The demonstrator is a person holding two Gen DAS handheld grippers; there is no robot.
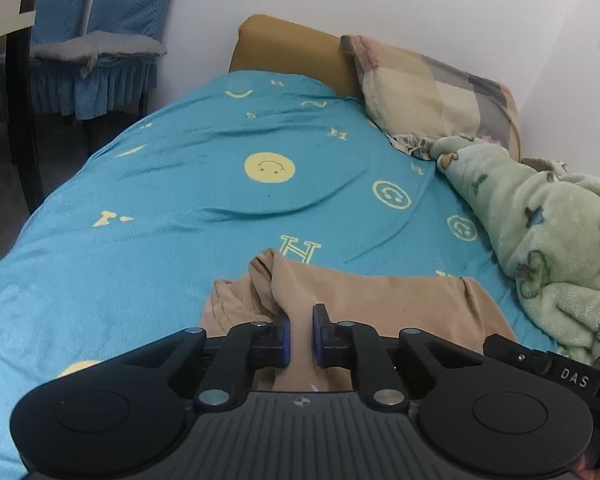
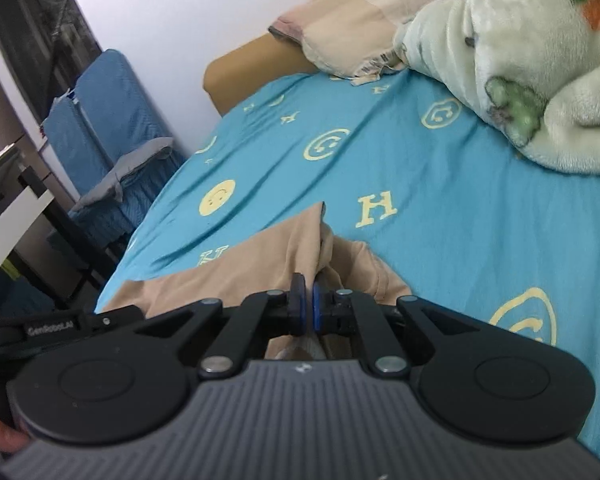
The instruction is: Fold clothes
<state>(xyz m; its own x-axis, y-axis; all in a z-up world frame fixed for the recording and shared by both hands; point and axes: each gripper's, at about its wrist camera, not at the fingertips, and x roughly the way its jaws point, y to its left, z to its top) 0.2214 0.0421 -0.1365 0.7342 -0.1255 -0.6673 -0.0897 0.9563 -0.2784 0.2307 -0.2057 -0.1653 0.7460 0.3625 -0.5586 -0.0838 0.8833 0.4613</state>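
Tan fabric is bunching under both my tools: the tan garment [image 1: 364,296] is lying at the near edge of the bed, on the turquoise sheet [image 1: 148,216]. My left gripper [image 1: 301,334] is sitting with its jaws slightly apart around a raised fold; whether the pads are actually pinching it, I cannot tell. My right gripper [image 2: 306,308] is clamping a ridge of the same garment, jaws nearly together. Farther on, a green fleece blanket [image 1: 548,240] is heaping along the bed's right edge. Beyond it, a patchwork pillow [image 1: 424,92] is leaning at the far right corner, against the mustard headboard [image 1: 284,48].
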